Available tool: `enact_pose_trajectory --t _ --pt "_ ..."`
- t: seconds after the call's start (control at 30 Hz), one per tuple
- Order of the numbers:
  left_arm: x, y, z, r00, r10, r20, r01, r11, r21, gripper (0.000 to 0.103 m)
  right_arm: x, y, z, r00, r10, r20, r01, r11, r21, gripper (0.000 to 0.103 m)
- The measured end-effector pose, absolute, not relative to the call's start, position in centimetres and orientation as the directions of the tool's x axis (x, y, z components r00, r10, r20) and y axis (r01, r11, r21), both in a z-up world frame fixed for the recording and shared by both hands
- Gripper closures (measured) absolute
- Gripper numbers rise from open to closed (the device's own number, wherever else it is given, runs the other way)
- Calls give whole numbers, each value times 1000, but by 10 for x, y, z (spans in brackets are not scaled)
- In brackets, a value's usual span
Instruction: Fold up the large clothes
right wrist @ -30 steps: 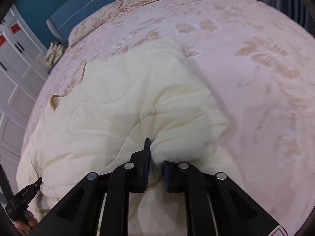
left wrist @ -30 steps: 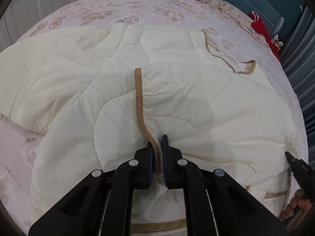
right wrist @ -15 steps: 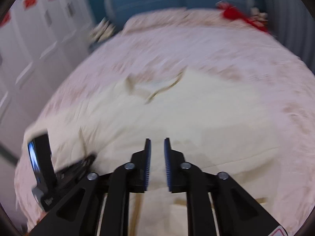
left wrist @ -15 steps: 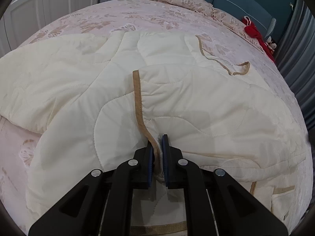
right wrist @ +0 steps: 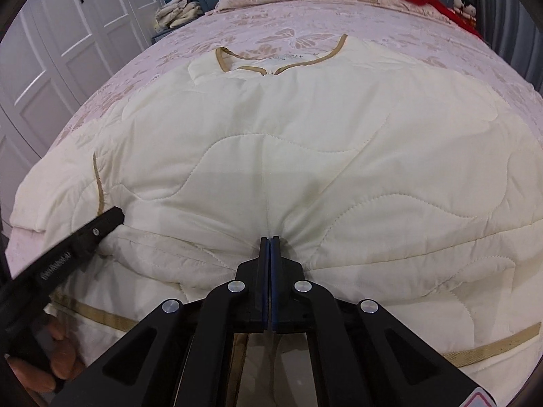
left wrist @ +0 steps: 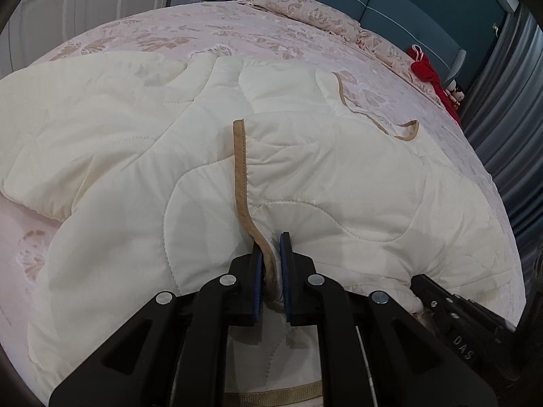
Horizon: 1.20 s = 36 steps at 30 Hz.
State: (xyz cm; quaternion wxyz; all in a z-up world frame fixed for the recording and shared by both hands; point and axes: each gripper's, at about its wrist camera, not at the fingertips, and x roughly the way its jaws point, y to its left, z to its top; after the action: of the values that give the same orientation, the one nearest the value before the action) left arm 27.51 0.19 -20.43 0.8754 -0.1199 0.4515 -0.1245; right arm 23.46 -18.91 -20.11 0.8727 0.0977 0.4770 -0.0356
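Quilted cream jacket [right wrist: 288, 129] with tan binding lies spread across the pink butterfly-print bedspread [right wrist: 305, 23], collar toward the pillows. Left gripper [left wrist: 270, 254] is clamped on the tan-bound front edge [left wrist: 240, 169], trim pinched between its nearly closed pads. Right gripper [right wrist: 269, 242] has its jaws fully together at a pucker of the padded fabric near the hem; whether any cloth is actually caught between the pads is hard to tell, since they look flush.

Risk from here: if the right pinch holds only a thin skin of the shell, or nothing, a lift would slip and the heavy padding would sag, dragging the fold crooked. Uneven pulling between the two grips could also bunch the hem [right wrist: 488, 347] and twist the front panel.
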Motion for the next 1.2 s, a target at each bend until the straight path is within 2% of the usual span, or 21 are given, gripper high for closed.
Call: enact_pose_trajectory --t 0.13,0.2,0.3,0.33,0.37,0.43,0.7,0.8,0.83,0.9,0.93,0.97,1.0,1.1,1.2 --pt "275 9 -204 563 -370 -739 109 920 -378 93 232 -187 -205 562 12 -827 151 981 117 103" --pt "274 21 -199 550 -407 -729 85 896 -436 87 233 -184 -205 567 -5 -824 150 984 97 103" --pt "262 57 -176 574 -422 -701 23 865 -501 70 233 -183 -206 571 -18 -821 148 986 82 103" --pt "256 82 -163 610 -416 -674 2 852 -523 61 233 -183 -206 573 -15 -819 148 985 85 103" --pt "253 99 -154 635 -404 -659 -13 847 -532 51 233 -184 -206 575 -14 -818 148 985 88 103" --pt "252 145 -141 683 -333 -650 -84 849 -522 39 232 -184 -206 579 -17 -815 148 985 85 103" --pt "292 366 -162 687 -28 -726 -509 695 -508 37 231 -181 -204 589 -34 -807 149 987 66 103" --pt "307 419 -185 670 -31 -742 -591 581 -559 37 230 -178 -204 592 -51 -804 149 988 46 103" --pt "309 427 -191 673 -48 -738 -597 553 -581 42 230 -178 -204 593 -55 -803 149 988 42 103" --pt "314 439 -202 687 -80 -722 -608 481 -632 54 230 -177 -204 595 -59 -802 149 988 38 103" --pt "318 439 -203 693 -90 -716 -604 471 -644 66 230 -177 -204 595 -61 -801 149 988 36 103" --pt "321 437 -201 692 -98 -715 -597 479 -643 84 230 -177 -204 596 -62 -800 149 988 35 103" --pt "325 433 -196 695 -113 -710 -576 503 -644 93 230 -177 -204 597 -62 -800 150 988 35 103" --pt "338 406 -158 726 -118 -677 -481 616 -623 96 230 -178 -205 598 -60 -799 150 988 39 103" --pt "347 355 -93 777 -155 -610 -323 732 -599 97 230 -178 -205 601 -55 -797 153 987 47 103"
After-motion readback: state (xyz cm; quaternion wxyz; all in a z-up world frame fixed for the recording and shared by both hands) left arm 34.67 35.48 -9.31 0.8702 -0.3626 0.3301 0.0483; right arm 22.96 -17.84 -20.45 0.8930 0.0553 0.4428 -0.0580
